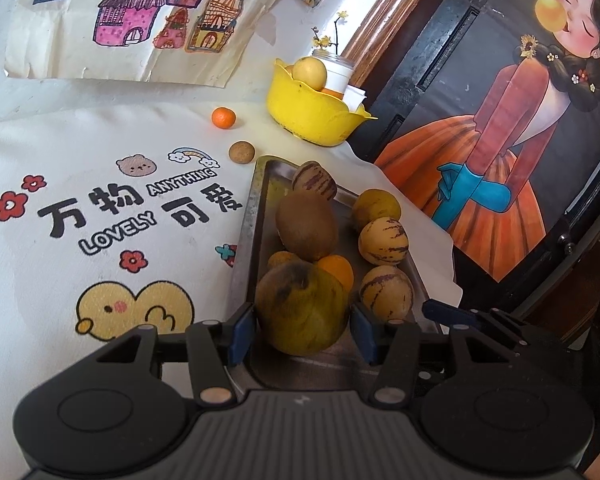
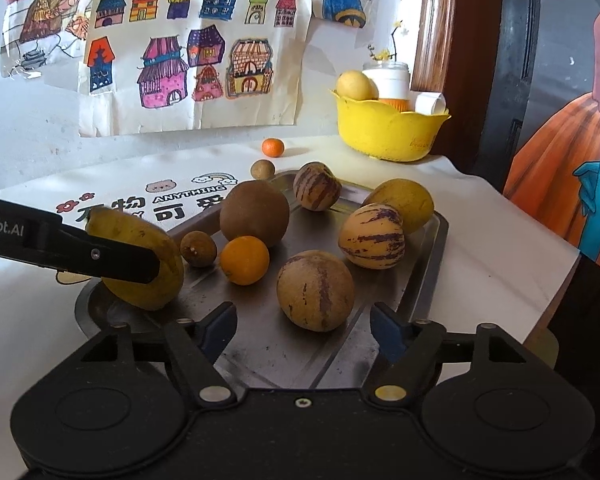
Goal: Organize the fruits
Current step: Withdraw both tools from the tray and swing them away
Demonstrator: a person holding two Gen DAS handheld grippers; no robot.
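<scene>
The left gripper (image 1: 302,322) pinches a large yellow-green fruit (image 1: 302,308) at the near end of the metal tray (image 2: 432,264), probably for transfer to the yellow bowl (image 2: 388,132). The right gripper (image 2: 304,326) is spread and empty above the tray. Count on the tray: three striped melons, one kiwi (image 2: 255,213), one orange (image 2: 244,260), one yellow fruit, one small brown fruit. On the tabletop (image 2: 488,248): one tangerine (image 2: 273,147), one small brown fruit.

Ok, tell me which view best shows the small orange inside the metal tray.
Right wrist view: the small orange sits fully exposed on the metal tray. In the left wrist view only a sliver shows behind the big yellow-green fruit.
</scene>
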